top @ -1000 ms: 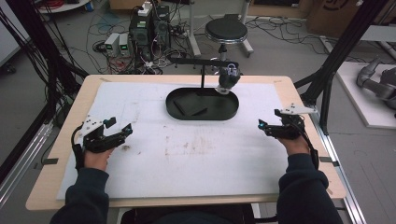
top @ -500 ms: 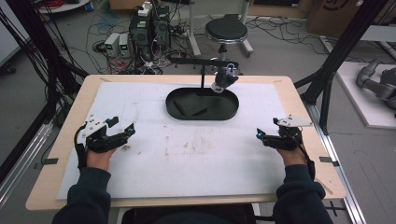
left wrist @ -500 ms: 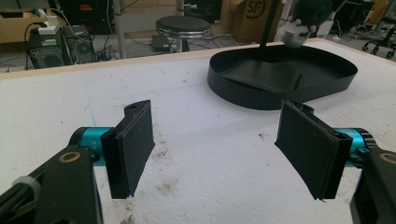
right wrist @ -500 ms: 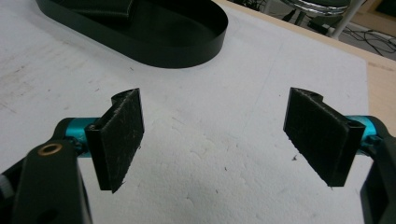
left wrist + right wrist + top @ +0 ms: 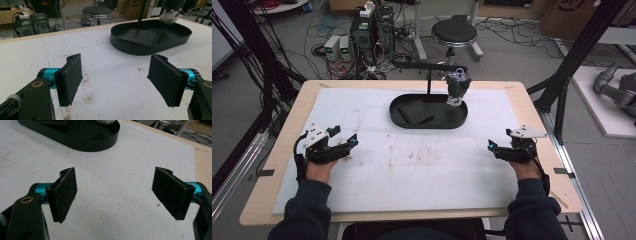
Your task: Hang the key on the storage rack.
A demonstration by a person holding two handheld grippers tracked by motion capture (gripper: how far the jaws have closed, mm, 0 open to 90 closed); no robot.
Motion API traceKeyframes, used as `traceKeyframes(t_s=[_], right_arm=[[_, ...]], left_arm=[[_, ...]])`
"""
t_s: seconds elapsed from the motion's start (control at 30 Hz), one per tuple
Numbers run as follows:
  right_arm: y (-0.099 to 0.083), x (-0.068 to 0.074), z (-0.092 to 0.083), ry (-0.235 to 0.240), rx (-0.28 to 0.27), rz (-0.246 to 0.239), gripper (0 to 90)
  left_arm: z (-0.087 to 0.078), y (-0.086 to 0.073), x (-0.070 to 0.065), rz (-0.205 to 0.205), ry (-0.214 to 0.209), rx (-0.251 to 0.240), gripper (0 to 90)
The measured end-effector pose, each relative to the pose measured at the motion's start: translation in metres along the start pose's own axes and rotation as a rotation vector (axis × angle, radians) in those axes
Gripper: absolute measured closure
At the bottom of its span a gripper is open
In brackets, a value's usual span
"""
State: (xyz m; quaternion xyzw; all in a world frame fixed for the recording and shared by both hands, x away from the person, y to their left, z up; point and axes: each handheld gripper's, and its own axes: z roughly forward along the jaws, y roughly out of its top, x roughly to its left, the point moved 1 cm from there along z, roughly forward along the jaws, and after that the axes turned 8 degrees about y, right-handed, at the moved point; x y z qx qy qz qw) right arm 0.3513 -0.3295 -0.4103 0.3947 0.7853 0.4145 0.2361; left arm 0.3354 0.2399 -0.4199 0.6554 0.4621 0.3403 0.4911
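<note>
My left gripper [image 5: 350,143] rests low over the white sheet at the table's left, jaws open and nothing between them; in the left gripper view [image 5: 116,77] the two black pads stand wide apart over bare sheet. At the right side my right gripper [image 5: 492,148] is also open and holds nothing, its pads spread in the right gripper view [image 5: 113,192]. A black oval tray [image 5: 432,125] sits at the far middle with a flat black pad [image 5: 414,114] inside. Above the tray's right end a dark object with a white underside [image 5: 456,89] hangs from a black stand arm.
A stained white sheet [image 5: 427,170] covers the wooden table [image 5: 287,145]. The tray wall [image 5: 140,50] lies ahead of the left jaws, and its rim [image 5: 100,143] is ahead-left of the right jaws. A stool [image 5: 454,32], computers and cables stand beyond the far edge.
My right gripper has come down and back toward the person's side of the table. The left gripper has stayed where it was.
</note>
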Motion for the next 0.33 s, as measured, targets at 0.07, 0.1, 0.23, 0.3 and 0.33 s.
traceKeyframes(t_s=[0.07, 0.1, 0.23, 0.3, 0.33], right_arm=[[0.0000, 0.0004, -0.0005, -0.002, 0.001, 0.001, 20.7], [0.0000, 0.0004, -0.0007, -0.003, 0.001, -0.001, 20.7], [-0.0002, 0.0002, -0.0009, -0.005, 0.000, -0.004, 20.7], [-0.0002, 0.0003, -0.0009, -0.007, 0.002, -0.011, 20.7], [-0.0002, 0.0005, -0.0008, -0.009, 0.004, -0.014, 20.7]], left_arm=[[0.0002, -0.0002, -0.0001, -0.001, -0.001, 0.001, 27.1], [0.0002, -0.0001, -0.0001, 0.000, 0.000, 0.001, 27.1], [0.0004, -0.0005, -0.0006, 0.001, 0.000, 0.003, 27.1], [0.0007, -0.0007, -0.0007, 0.000, 0.001, 0.004, 27.1], [0.0007, -0.0008, -0.0006, -0.001, 0.001, 0.005, 27.1]])
